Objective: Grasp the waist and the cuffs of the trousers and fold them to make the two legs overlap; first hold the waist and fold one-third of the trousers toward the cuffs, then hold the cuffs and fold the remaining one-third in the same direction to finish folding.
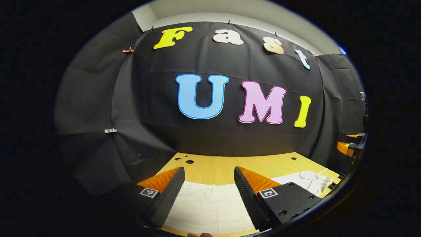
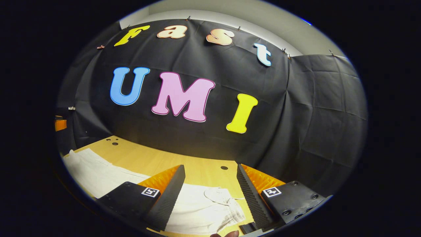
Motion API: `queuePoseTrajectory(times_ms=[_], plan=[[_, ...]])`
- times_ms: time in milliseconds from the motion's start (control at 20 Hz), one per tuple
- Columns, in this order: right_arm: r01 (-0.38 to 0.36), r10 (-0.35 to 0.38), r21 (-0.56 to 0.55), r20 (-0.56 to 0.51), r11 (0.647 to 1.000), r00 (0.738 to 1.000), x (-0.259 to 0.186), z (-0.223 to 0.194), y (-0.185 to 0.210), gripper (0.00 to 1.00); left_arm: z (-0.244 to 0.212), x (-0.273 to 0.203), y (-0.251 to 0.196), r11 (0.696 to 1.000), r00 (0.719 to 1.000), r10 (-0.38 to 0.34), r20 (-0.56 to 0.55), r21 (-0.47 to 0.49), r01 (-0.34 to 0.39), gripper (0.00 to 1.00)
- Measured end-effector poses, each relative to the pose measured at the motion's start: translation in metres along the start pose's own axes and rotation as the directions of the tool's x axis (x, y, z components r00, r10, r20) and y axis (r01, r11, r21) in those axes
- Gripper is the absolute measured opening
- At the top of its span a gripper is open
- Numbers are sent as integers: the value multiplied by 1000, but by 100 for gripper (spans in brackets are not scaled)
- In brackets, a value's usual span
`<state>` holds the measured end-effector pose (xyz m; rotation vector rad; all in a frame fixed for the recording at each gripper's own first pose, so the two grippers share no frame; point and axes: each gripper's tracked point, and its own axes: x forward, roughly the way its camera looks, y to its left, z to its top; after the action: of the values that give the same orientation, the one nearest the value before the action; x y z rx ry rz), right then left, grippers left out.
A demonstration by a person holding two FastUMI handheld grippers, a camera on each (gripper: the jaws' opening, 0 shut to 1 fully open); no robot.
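White trousers (image 1: 210, 204) lie flat on the wooden table (image 1: 217, 166). In the left gripper view my left gripper (image 1: 209, 179) hangs open above the cuff end, nothing between its fingers. The gathered waist with its drawstring (image 1: 312, 179) lies far to the right. In the right gripper view my right gripper (image 2: 210, 176) is open above the waist end of the trousers (image 2: 204, 205), where the drawstring (image 2: 218, 194) shows. The legs (image 2: 92, 172) stretch away to the left. The other gripper (image 1: 352, 146) shows at the right edge of the left gripper view.
The table has small holes (image 1: 189, 161) near its back edge, and one more hole (image 2: 224, 168) on the right side. Black cloth walls close the booth behind and at both sides. A fingertip (image 2: 230, 234) shows at the bottom edge.
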<state>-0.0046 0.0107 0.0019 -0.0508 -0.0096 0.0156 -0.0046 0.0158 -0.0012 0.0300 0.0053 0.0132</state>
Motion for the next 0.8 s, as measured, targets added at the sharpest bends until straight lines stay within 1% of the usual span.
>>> queuePoseTrajectory(times_ms=[200, 300, 400, 450, 500, 550, 600, 650, 700, 750, 800], plan=[[-5, 5, -32, 5, 999, 1000, -2, 2, 0, 98, -4, -3, 8, 1000, 1000, 9, -5, 24, -9, 95], [-8, 8, -55, 8, 998, 1000, -3, 2, 0, 98, -5, -3, 12, 998, 1000, 12, -4, 64, -12, 95], [-11, 12, -92, 10, 996, 1000, -3, 2, -2, 98, -6, -5, 19, 991, 1000, 13, 2, 133, -14, 95], [-13, 14, -117, 10, 993, 1000, -3, 0, -3, 98, -7, -6, 24, 983, 1000, 20, 2, 185, -20, 95], [-18, 19, -149, 7, 989, 1000, -3, -3, -4, 97, -12, -7, 32, 968, 1000, 29, -2, 249, -27, 94], [-22, 23, -193, 2, 981, 1000, -4, -7, -7, 98, -15, -8, 39, 947, 1000, 28, -9, 321, -24, 95], [-24, 24, -234, -3, 972, 1000, -5, -13, -12, 97, -21, -9, 44, 919, 999, 27, -22, 395, -17, 97], [-29, 26, -274, -15, 961, 1000, -5, -20, -15, 97, -30, -11, 51, 879, 999, 27, -42, 477, -4, 96], [-36, 28, -311, -29, 950, 999, -6, -29, -20, 98, -40, -12, 57, 835, 998, 22, -66, 549, 17, 96], [-46, 33, -347, -43, 937, 999, -8, -36, -24, 98, -50, -14, 61, 781, 995, 13, -94, 622, 49, 96], [-56, 37, -380, -56, 923, 998, -11, -43, -28, 98, -60, -14, 67, 718, 992, 2, -123, 691, 84, 96]])
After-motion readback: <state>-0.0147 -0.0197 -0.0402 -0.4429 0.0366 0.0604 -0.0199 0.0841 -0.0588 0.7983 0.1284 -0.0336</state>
